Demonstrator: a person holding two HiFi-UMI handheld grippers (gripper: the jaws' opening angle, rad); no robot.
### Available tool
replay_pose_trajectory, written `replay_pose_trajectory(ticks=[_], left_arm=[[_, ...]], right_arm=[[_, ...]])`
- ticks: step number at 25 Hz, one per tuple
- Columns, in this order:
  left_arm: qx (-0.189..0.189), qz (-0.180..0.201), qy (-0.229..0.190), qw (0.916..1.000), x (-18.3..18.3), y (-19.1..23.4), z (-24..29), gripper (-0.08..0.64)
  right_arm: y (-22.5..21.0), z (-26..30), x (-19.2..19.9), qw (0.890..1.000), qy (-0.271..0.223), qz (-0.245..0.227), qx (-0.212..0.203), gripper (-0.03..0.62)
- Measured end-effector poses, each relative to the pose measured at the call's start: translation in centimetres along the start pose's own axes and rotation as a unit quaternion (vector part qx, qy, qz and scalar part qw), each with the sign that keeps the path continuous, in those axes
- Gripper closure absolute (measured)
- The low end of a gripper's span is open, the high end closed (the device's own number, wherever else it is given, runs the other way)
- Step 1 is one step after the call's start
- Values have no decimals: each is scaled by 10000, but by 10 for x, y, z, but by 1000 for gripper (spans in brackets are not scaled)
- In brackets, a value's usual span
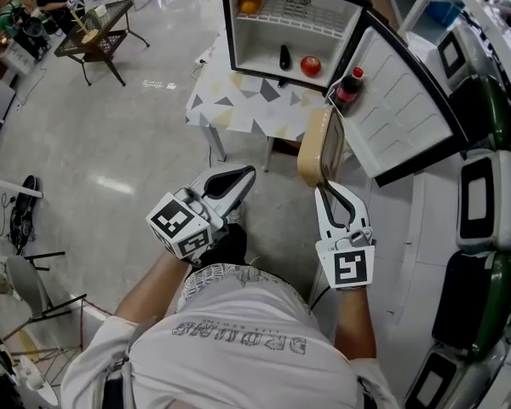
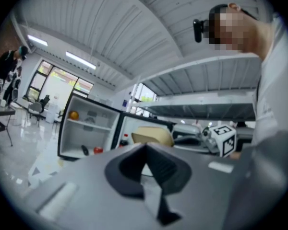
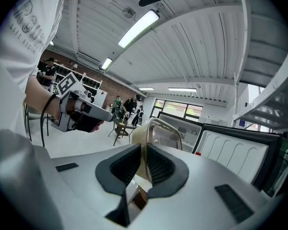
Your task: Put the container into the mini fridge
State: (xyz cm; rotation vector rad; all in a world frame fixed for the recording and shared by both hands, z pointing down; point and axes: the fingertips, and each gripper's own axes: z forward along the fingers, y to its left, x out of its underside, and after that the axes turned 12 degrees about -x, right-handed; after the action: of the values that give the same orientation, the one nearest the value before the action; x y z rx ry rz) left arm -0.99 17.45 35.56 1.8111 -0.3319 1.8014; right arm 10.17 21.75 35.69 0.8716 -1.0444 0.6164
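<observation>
One mini fridge [image 1: 264, 54] stands wide open on the patterned worktop [image 1: 247, 100], its door [image 1: 400, 113] swung out to your right so both shelves face you. The beige container [image 1: 319, 147] is not in yet. It hangs in the air between you and the fridge, near the door's lower corner and turned on edge. Your right gripper [image 1: 326, 190] has it by one thin wall, its jaws drawn in to a narrow gap on the plastic, which is likely why the container rides upright rather than flat. Your left gripper [image 1: 243, 175], lower and off to the left, carries nothing; its jaws are pressed together, apparently out of the way of the carry. A cola bottle [image 1: 349, 85] sits in the door rack and an orange [image 1: 249, 4] on the upper shelf. A red fruit [image 1: 310, 66] and a small dark object [image 1: 284, 57] lie on the fridge floor, and the bare space to their left looks the likeliest spot for the container once it is tipped level.
</observation>
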Motion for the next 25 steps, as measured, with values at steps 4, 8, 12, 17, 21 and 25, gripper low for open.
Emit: replay_pose_trajectory(ticks=[4, 8, 12, 17, 21, 25], left_arm=[[38, -36, 20, 10000, -1, 23, 20, 552], [62, -70, 27, 10000, -7, 53, 44, 552], [78, -106, 67, 9999, -12, 87, 67, 552], [135, -149, 106, 9997, -20, 130, 95, 552], [181, -149, 156, 9996, -29, 165, 116, 552], [242, -148, 186, 9994, -41, 198, 135, 552]], right_arm=[[-19, 21, 5, 9999, 109, -24, 53, 558], [-40, 50, 8, 9998, 151, -25, 82, 558], [-61, 85, 9, 9997, 239, -26, 84, 558], [-88, 128, 9, 9995, 283, 5, 150, 558], [-112, 164, 3, 9994, 273, -8, 215, 560], [-133, 196, -3, 9989, 373, 36, 293, 559]])
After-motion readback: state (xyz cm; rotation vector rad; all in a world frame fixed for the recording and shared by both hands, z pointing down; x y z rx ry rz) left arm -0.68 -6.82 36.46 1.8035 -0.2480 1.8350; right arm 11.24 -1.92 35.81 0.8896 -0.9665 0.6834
